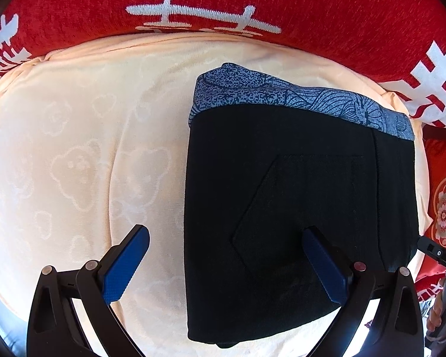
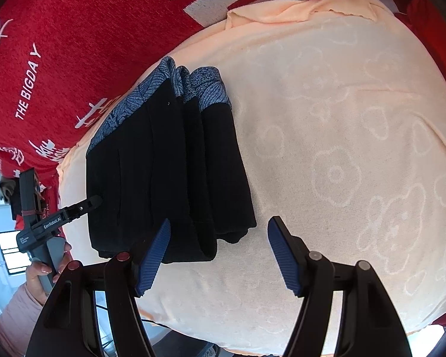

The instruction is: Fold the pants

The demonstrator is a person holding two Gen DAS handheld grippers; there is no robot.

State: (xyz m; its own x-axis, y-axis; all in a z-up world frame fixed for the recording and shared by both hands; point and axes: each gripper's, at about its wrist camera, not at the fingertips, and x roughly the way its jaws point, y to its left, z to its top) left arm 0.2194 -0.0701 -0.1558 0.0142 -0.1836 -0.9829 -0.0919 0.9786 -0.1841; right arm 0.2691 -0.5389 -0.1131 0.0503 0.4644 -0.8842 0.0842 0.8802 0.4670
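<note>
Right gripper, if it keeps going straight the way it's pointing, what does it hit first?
Probably the peach towel. The open right gripper aims at bare cloth just beside the folded black pants, though depth is unclear.

Red cloth [image 1: 74,15] lettering cropped at frame edges

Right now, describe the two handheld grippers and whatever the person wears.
Both the left gripper and the right gripper have black angular arms with round rivets, ending in blue ribbed pads. The left one's body carries white lettering. A pink sleeve covers the person's left arm.
</note>
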